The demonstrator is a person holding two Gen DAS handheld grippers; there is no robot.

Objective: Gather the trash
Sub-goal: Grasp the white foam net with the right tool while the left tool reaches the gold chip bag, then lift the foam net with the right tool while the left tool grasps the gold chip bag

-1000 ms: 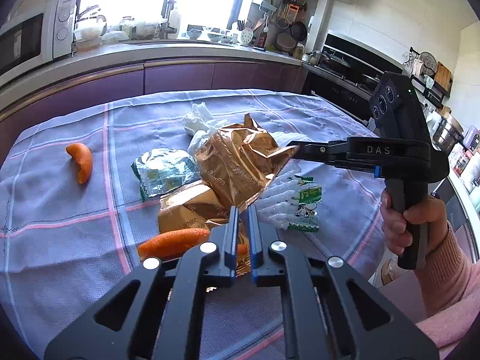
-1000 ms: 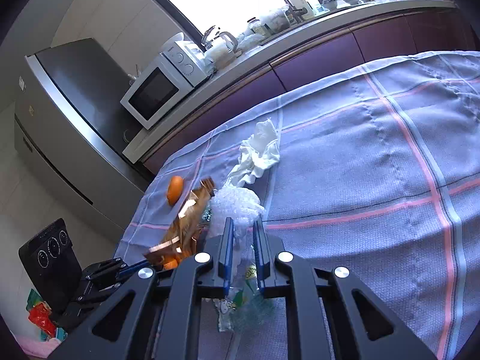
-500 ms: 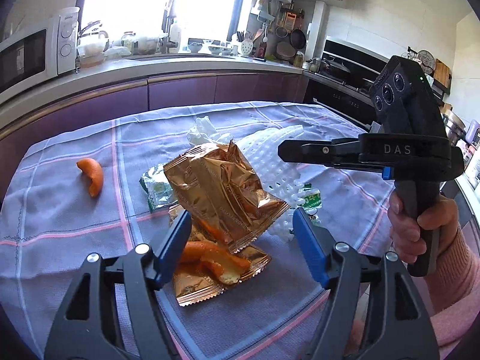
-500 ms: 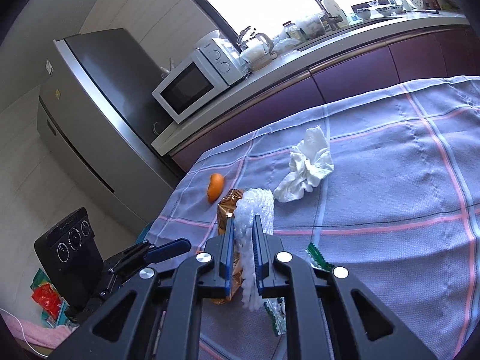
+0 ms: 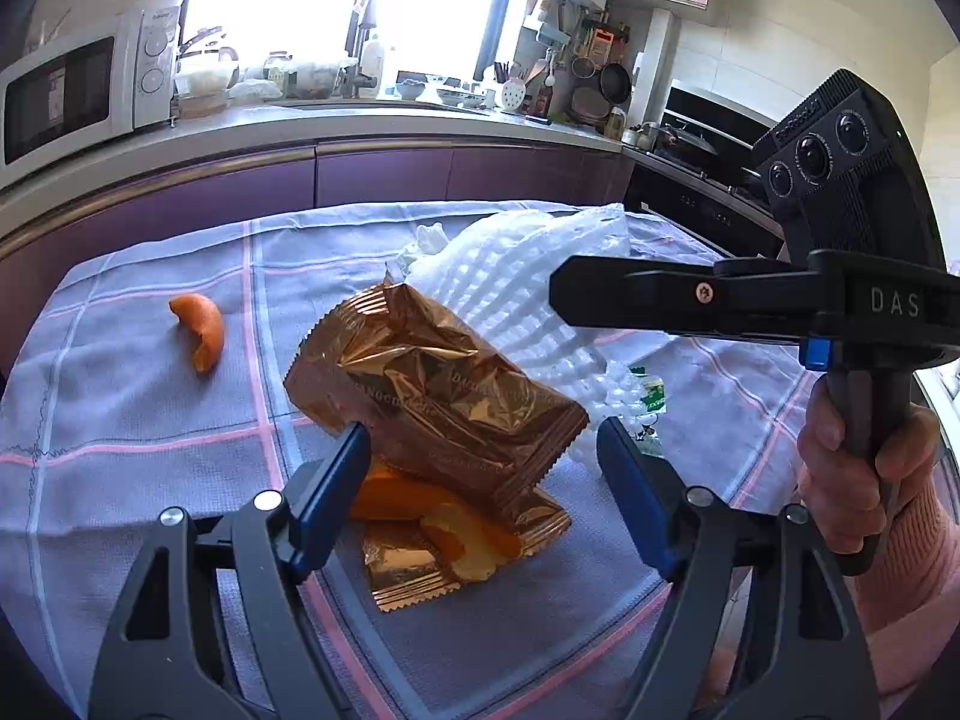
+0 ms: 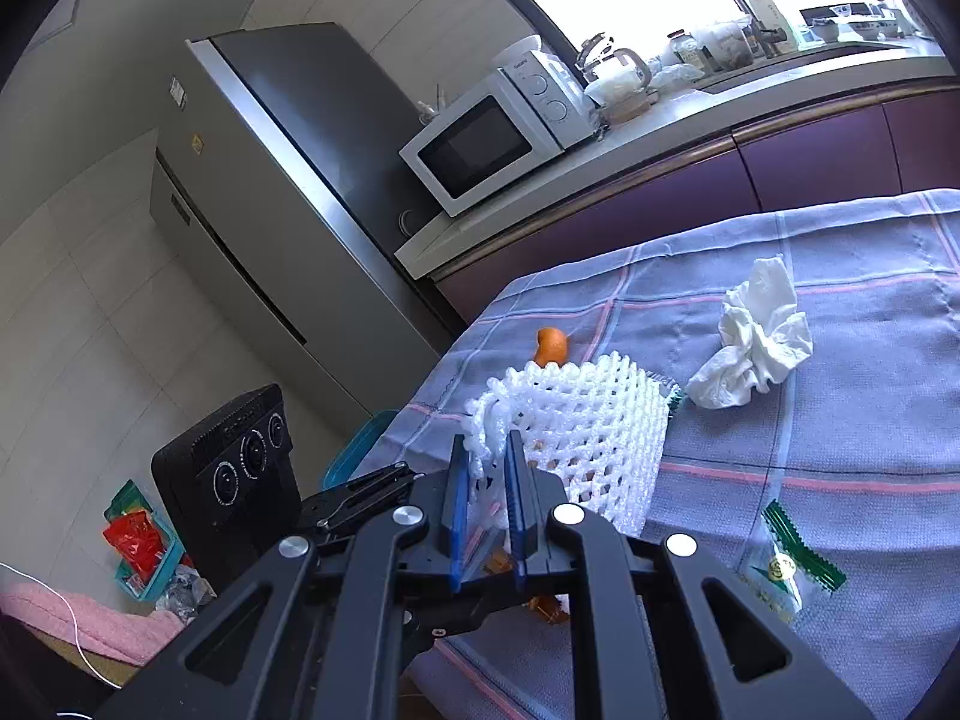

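orange peel (image 5: 201,333): lies alone at far left on the checked tablecloth (image 5: 120,420), well apart from both tongs; likely to be missed.
left gripper (image 5: 483,480): jaws opening, apart; pads press on nothing.
gold foil wrapper (image 5: 444,396): hangs tilted between the open left jaws, above a second foil wrapper (image 5: 456,540) with peel pieces on it; risk: the light foil may slide off and spill the peel.
foam fruit net (image 6: 576,432): lifted off the cloth, behind and right of the gold wrapper.
right gripper (image 6: 486,510): jaws together, clamped on one edge of the net; risk: soft mesh may slip free.
crumpled tissue (image 6: 756,342): on cloth, beyond the net, apart from both tongs.
green-printed clear wrapper (image 6: 792,564): flat on cloth, right of right gripper.
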